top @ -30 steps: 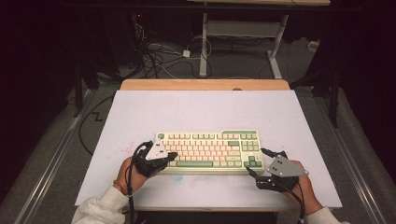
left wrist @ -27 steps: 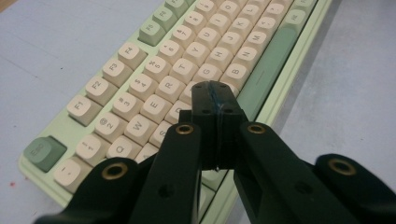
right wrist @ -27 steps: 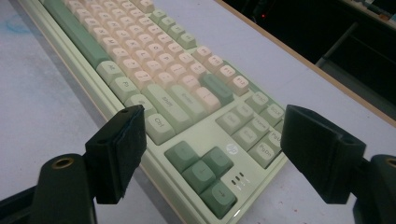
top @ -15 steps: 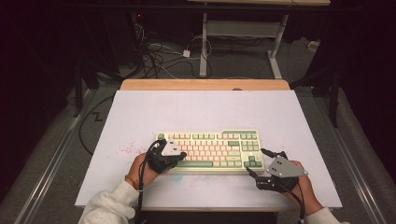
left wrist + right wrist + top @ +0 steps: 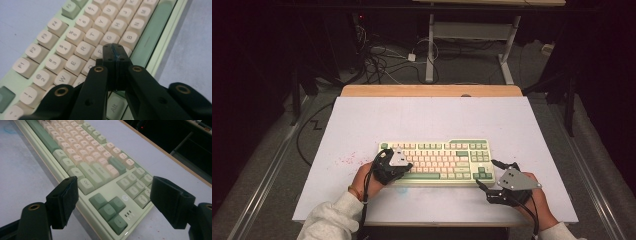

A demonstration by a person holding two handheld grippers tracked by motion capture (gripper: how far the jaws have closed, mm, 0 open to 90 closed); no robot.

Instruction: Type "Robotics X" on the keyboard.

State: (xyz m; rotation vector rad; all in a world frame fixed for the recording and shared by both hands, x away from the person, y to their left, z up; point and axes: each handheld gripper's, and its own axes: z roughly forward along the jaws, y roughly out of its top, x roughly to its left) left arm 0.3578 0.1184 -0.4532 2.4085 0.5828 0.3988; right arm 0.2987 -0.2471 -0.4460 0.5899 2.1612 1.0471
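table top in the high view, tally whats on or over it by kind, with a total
keyboard: 1
grippers: 2, the left gripper shut over the letter keys, the right gripper open at the keyboard's arrow-key corner
total: 3

keyboard (image 5: 82,50) cropped, keys under hand-held gripper (image 5: 115,53) hidden
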